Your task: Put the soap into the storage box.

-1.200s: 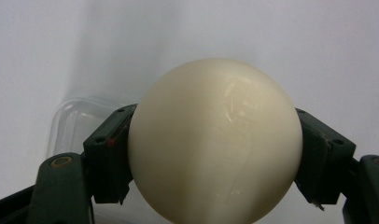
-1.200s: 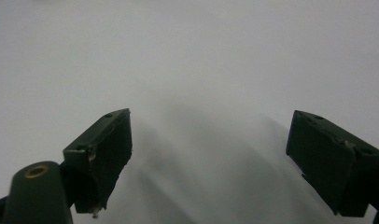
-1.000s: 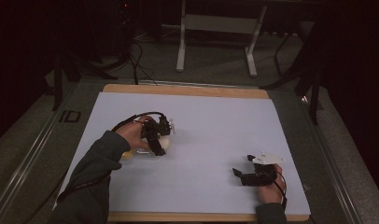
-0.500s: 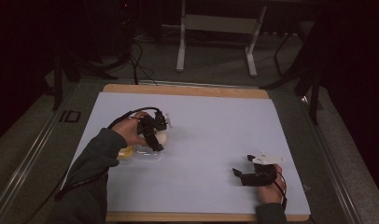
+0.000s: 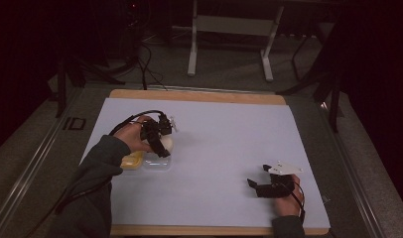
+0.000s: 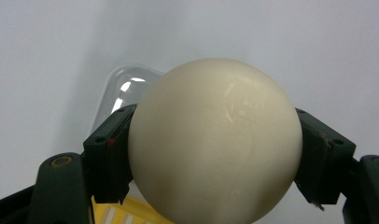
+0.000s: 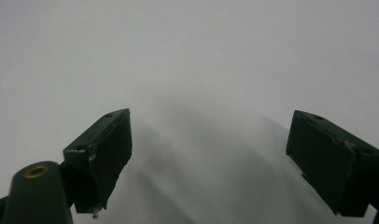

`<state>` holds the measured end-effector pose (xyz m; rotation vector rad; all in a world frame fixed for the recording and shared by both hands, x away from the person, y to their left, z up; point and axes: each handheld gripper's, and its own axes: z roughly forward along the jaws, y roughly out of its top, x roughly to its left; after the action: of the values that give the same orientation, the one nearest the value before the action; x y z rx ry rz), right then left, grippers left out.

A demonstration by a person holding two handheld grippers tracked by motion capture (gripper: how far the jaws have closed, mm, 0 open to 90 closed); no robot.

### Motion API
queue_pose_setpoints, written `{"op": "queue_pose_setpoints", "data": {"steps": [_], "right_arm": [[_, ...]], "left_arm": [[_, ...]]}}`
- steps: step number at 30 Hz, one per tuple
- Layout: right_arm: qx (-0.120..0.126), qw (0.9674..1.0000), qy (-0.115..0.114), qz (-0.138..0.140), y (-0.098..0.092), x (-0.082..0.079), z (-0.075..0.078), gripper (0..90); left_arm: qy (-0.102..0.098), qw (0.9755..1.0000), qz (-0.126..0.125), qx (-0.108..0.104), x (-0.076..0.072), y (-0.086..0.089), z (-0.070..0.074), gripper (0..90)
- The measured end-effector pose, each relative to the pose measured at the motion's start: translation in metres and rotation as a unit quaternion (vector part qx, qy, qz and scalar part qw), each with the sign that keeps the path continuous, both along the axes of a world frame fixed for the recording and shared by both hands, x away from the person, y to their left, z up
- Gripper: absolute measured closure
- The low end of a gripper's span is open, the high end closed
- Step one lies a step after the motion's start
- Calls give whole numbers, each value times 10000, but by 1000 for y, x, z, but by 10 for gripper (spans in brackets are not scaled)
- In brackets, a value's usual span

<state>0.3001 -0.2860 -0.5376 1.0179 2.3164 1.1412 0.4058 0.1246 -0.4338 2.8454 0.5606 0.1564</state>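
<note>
Left gripper (image 6: 215, 158) clamped on cream ball (image 6: 215, 144), both pads pressing its sides; ball held above clear container (image 5: 157, 162), yellow lid (image 5: 131, 160) just beside it on white table sheet (image 5: 229, 144). Right gripper (image 7: 208, 163) jaws wide apart, holding nothing, resting near the sheet's front right corner

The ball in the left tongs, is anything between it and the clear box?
Nothing visible. The left tongs clamp the cream ball just above the clear box, with only white table around them.
</note>
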Motion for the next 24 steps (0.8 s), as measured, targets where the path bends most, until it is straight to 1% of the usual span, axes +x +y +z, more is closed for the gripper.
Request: {"op": "queue_pose_setpoints", "data": {"steps": [12, 13, 20, 24], "right_arm": [[-19, 10000, -8, 3, 0, 0, 0, 142], [-18, 10000, -6, 1, 0, 0, 0, 142], [-21, 10000, -14, 0, 0, 0, 0, 142], [-18, 10000, -16, -7, 0, 0, 0, 142]], "left_arm": [[-59, 9999, 110, -77, 1, 7, 5, 255], [-64, 9999, 134, -5, 1, 8, 4, 255], [-65, 9997, 219, -4, 0, 13, 3, 254], [-86, 9996, 245, 83, 0, 18, 3, 254]]}}
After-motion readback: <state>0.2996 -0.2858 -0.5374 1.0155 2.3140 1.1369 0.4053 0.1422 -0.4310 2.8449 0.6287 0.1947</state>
